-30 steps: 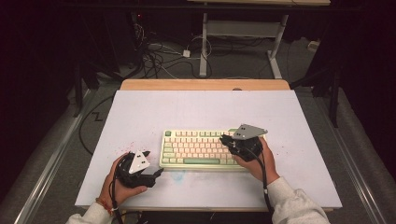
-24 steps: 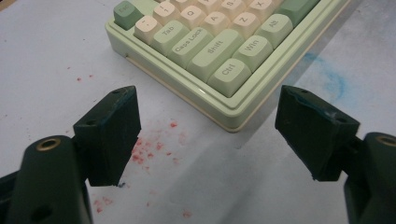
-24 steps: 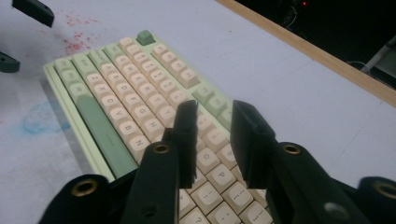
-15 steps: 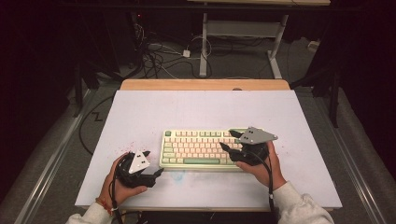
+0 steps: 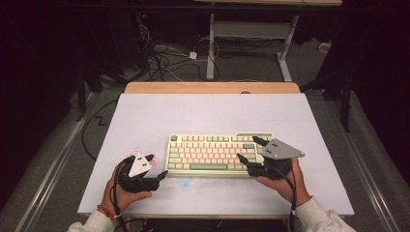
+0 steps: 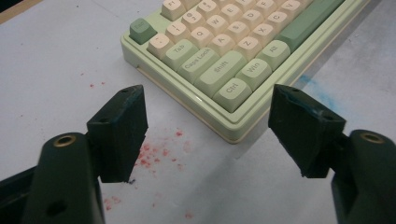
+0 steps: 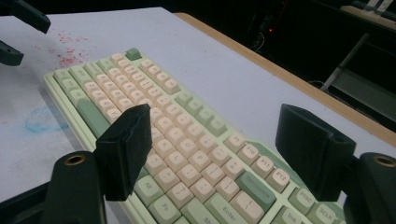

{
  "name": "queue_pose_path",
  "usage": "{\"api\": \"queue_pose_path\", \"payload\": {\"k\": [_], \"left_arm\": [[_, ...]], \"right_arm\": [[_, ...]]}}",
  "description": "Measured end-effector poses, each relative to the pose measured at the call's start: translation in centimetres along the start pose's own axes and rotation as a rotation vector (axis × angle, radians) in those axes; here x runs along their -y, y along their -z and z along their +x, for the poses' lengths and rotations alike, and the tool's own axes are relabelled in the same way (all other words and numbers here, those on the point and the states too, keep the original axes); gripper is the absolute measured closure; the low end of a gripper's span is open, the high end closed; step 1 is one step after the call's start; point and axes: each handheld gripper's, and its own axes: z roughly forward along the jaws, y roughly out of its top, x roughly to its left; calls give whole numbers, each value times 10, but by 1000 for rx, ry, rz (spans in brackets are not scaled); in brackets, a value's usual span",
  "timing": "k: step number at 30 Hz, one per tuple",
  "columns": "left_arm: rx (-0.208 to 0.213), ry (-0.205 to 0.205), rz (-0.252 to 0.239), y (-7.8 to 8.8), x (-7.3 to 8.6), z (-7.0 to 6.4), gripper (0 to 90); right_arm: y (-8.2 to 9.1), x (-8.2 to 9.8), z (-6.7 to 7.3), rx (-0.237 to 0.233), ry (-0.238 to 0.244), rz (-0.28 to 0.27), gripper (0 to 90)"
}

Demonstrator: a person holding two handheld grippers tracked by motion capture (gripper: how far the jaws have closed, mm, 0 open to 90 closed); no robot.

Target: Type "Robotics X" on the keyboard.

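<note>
Keyboard: one keyboard [image 5: 220, 153], green case with cream and green keys, lies flat on the near half of the surface [image 5: 208, 111], long side toward us; we count no second one.
Keyboard corner: in the left gripper view its near corner with the Ctrl key [image 6: 232, 90] sits ahead of and between our left jaws, untouched.
Right tool: one right tool [image 5: 249, 150] hangs over the keyboard's right end, one jaw over the keys and one by the far right corner; its jaws have just been opening and now stand spread wide, with nothing pinched, and keys show below the gap in the right gripper view [image 7: 212, 154].
Left tool: one left tool [image 5: 157, 165] rests low just off the keyboard's left end, apart from it; its jaws have just been closing a little yet are spread wide, nothing between them [image 6: 208, 128].
Hands: two, one on each tool, coming in from the near edge; each tool carries a grey three-cornered plate, so we count two plates.
Stains: red specks [image 6: 154, 151] scattered on the surface by our left tool, and one faint blue smear [image 5: 186, 181] just in front of the keyboard.
Surface: one white top with a wooden strip [image 5: 212, 87] along the far edge.
</note>
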Motion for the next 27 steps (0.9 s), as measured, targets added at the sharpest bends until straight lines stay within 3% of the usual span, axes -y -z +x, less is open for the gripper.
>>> {"api": "queue_pose_path", "payload": {"k": [7, 12, 13, 18, 27], "left_arm": [[24, 1, -15, 4, -6, -1, 423], [62, -24, -9, 5, -11, -2, 641], [76, -31, -8, 5, -13, -2, 736], [106, -110, 26, 2, -24, -9, 869], [133, -172, 80, -15, -58, -24, 875]], "right_arm": [[16, 13, 4, 32, 14, -7, 261], [26, 22, 5, 39, 10, -14, 257], [30, 25, 6, 45, 11, -17, 256], [38, 33, 8, 58, 22, 5, 257], [45, 44, 11, 50, 16, 50, 256]]}}
